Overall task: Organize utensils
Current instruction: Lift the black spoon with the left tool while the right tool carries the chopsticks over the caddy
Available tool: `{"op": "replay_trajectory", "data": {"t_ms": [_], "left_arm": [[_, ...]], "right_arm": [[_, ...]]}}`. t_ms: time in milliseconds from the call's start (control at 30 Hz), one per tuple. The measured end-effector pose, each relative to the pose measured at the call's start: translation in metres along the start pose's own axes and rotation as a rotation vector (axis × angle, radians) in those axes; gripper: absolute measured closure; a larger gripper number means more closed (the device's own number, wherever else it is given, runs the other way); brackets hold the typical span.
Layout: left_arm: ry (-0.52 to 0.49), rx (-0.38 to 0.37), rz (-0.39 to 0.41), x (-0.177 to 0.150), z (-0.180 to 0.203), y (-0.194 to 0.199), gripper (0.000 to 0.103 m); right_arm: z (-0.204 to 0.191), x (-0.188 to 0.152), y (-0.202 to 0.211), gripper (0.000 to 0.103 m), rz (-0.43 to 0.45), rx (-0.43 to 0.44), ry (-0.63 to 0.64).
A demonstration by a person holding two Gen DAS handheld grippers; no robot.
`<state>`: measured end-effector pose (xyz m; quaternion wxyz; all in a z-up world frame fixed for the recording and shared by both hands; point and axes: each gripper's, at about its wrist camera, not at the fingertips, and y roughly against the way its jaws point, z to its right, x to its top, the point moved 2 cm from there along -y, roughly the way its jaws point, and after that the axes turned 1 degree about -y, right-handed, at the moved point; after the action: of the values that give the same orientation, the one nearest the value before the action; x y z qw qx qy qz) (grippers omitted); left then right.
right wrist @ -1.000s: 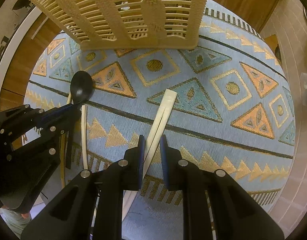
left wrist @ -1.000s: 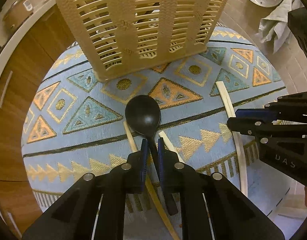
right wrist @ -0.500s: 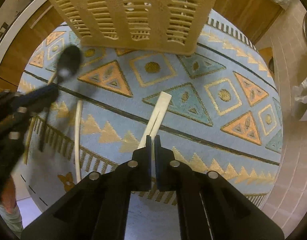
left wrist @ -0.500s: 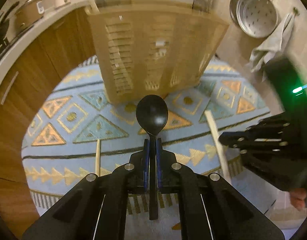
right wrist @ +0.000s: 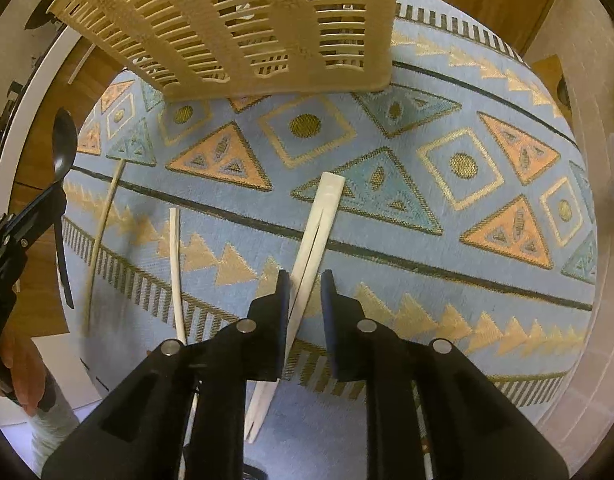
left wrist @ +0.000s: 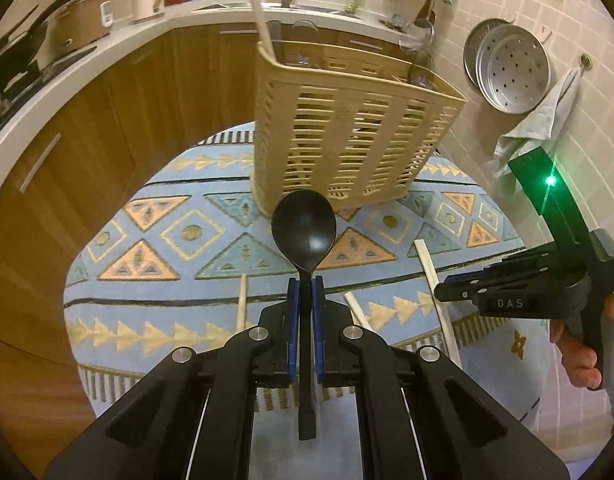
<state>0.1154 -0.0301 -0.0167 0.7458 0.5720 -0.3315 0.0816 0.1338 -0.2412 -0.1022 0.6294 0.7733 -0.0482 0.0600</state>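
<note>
My left gripper [left wrist: 305, 286] is shut on a black spoon [left wrist: 303, 231] and holds it above the cloth, bowl pointing at the beige slotted basket [left wrist: 347, 140]. The spoon also shows at the left in the right wrist view [right wrist: 63, 144]. My right gripper [right wrist: 305, 280] is open, its jaws on either side of the cream tongs [right wrist: 313, 236], which lie on the patterned blue cloth [right wrist: 427, 200]. The right gripper also shows in the left wrist view [left wrist: 453, 292]. The basket [right wrist: 247, 20] stands at the far side of the cloth. It holds a pale stick [left wrist: 262, 26].
Two loose chopsticks [right wrist: 175, 268] [right wrist: 103, 232] lie on the cloth left of the tongs. Wooden cabinets [left wrist: 87, 140] and a white counter with pots curve round the left. A tiled wall with a steamer tray [left wrist: 511, 68] and a towel is at the right.
My left gripper closed on the black spoon and raised it off the cloth. My right gripper closed around the tongs half a second ago and has opened again.
</note>
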Motion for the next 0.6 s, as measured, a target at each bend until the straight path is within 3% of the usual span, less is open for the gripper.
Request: {"op": "replay_trajectory", "data": {"t_ms": [100, 167, 233, 333, 400, 600], "left_arm": [[0.012, -0.011, -0.002, -0.003, -0.006, -0.001, 0.099], [0.013, -0.017, -0.002, -0.004, -0.009, -0.001, 0.099], [0.010, -0.020, 0.001, -0.005, -0.010, -0.002, 0.099], [0.020, -0.024, 0.018, -0.004, -0.013, -0.002, 0.099], [0.035, -0.048, 0.045, 0.000, -0.015, 0.003, 0.099], [0.052, -0.086, 0.114, 0.006, -0.013, 0.014, 0.099]], "right_arm": [[0.001, 0.003, 0.007, 0.075, 0.022, -0.005, -0.015], [0.002, 0.011, 0.011, 0.050, 0.049, -0.020, -0.023], [-0.001, 0.011, 0.012, 0.050, 0.063, -0.101, -0.007], [-0.006, 0.015, 0.001, 0.073, 0.020, -0.067, -0.031], [-0.011, 0.018, -0.008, 0.073, -0.015, -0.078, -0.039], [-0.031, 0.023, -0.010, 0.076, -0.010, -0.174, 0.025]]}}
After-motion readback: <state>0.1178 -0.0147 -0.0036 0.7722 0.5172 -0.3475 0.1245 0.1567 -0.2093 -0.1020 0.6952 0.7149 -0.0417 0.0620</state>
